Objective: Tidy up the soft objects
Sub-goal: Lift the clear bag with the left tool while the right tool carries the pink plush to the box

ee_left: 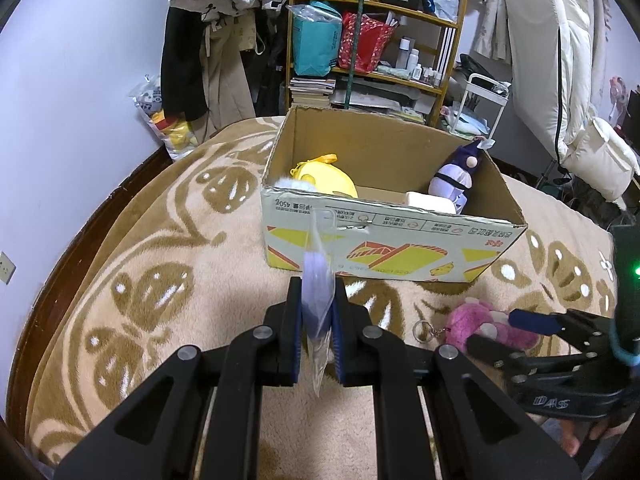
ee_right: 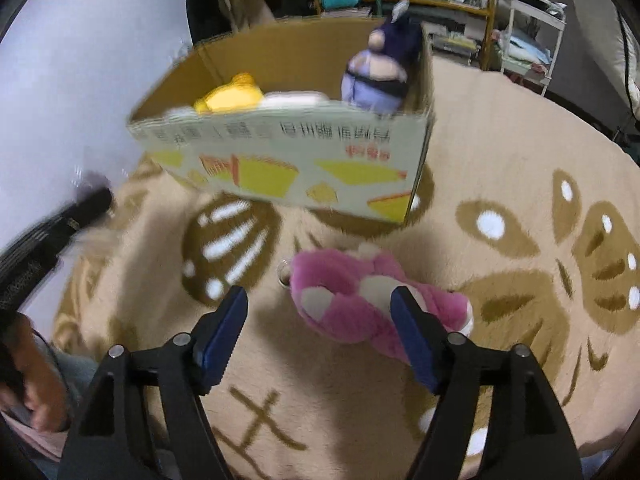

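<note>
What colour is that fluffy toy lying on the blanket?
Pink, with pale cream patches: the plush toy shows best in the right wrist view.

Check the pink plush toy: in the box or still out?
Out. The pink plush toy lies on the blanket in front of the cardboard box, with the open right gripper over it.

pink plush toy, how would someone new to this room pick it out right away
Find the open cardboard box on the beige patterned blanket. Just in front of the box, the pink plush toy lies on the blanket, outside the box. It alone is bright pink and fuzzy, with a metal keyring attached.
</note>
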{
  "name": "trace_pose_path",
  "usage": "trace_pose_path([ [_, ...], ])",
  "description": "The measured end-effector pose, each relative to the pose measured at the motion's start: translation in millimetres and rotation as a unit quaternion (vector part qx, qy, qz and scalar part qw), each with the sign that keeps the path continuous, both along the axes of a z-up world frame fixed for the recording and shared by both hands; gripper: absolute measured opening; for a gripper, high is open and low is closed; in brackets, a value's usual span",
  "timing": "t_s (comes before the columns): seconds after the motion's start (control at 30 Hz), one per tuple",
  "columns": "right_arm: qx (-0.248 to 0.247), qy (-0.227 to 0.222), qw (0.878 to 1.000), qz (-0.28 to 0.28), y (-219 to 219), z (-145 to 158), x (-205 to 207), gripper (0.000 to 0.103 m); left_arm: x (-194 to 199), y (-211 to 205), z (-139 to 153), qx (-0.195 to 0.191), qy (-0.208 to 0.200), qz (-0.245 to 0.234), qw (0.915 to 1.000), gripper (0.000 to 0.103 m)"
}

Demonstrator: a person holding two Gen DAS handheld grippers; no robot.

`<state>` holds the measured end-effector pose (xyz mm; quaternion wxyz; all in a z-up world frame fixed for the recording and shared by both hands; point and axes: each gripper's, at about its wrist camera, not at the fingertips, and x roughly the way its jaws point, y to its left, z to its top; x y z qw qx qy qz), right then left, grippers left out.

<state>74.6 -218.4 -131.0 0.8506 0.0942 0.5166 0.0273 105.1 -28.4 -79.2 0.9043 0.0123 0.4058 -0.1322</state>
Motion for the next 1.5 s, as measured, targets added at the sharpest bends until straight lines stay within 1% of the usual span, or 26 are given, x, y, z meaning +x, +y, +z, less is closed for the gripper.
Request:
trace_pose_path([
  [0.07,-0.031,0.001,1.0,0.004,2.8,-4.8,4.1,0.092,0.8,0.4,0.6,-0.001,0.0,-0.001,1.0,0.012],
  [0.13,-0.054,0.015,0.998,0.007,4.4,-12.8,9.9,0.092,0.9,0.1,0.9,-0.001,0.0,-0.001,1.0,0.012],
  [0.17,-0.056,0.033,0.998,0.008,3.6,-20.7,13.4,0.094,1.1,0.2,0.8,-0.001,0.0,-0.001,1.0,0.012],
  [0.2,-0.062,0.039,0.997,0.009,3.1,-24.0,14.9,0.095,1.4,-0.5,1.3,0.0,0.0,-0.001,1.0,0.012],
  [0.23,-0.073,0.043,0.996,0.01,3.2,-27.9,16.4,0.095,1.7,-0.3,1.3,-0.001,0.0,-0.001,1.0,0.012],
  [0.33,-0.078,0.042,0.996,0.012,2.1,-31.4,19.5,0.095,2.0,-0.4,1.6,-0.002,-0.001,0.0,1.0,0.012],
  [0.4,-0.078,0.04,0.996,0.012,0.1,-33.5,20.9,0.091,2.1,-0.2,1.4,-0.002,0.0,0.0,1.0,0.012],
  [0.43,-0.087,0.042,0.995,0.01,-1.0,-35.0,21.1,0.081,2.3,0.0,1.4,-0.002,0.0,0.0,1.0,0.012],
  [0.57,-0.085,0.038,0.995,0.018,-1.1,-33.4,22.9,0.075,2.8,-1.1,3.5,-0.002,-0.004,0.0,1.0,0.012],
  [0.7,-0.069,0.027,0.997,0.016,3.0,-26.1,19.3,0.073,1.6,-1.9,7.4,-0.007,-0.013,-0.003,0.9999,0.012],
  [0.77,-0.047,0.013,0.999,0.015,2.9,-18.2,15.2,0.072,0.0,-2.1,9.9,-0.009,-0.021,-0.005,0.9997,0.012],
  [0.83,-0.037,-0.006,0.999,0.015,4.7,-7.5,10.0,0.072,-0.7,-1.7,12.1,-0.013,-0.025,-0.007,0.9996,0.012],
  [0.97,-0.026,-0.059,0.998,0.02,8.5,20.9,-0.1,0.072,-2.5,-1.6,17.3,-0.021,-0.037,-0.011,0.999,0.012],
  [1.07,-0.012,-0.102,0.994,0.023,8.2,40.8,-8.0,0.072,-5.1,-1.3,23.4,-0.023,-0.05,-0.014,0.9984,0.012],
  [1.17,0.002,-0.152,0.988,0.025,11.4,62.8,-16.7,0.072,-8.0,-2.1,33.1,-0.027,-0.071,-0.019,0.9969,0.012],
  [1.3,0.011,-0.207,0.978,0.028,17.6,85.8,-21.7,0.072,-7.6,-7.1,47.1,-0.023,-0.103,-0.027,0.994,0.012],
  [1.4,0.012,-0.234,0.972,0.026,18.4,94.5,-21.8,0.072,-2.5,-12.4,55.0,-0.021,-0.119,-0.033,0.9921,0.012],
  [1.5,0.012,-0.247,0.969,0.023,14.2,97.8,-16.7,0.072,3.5,-17.4,60.8,-0.01,-0.138,-0.037,0.9897,0.012],
])
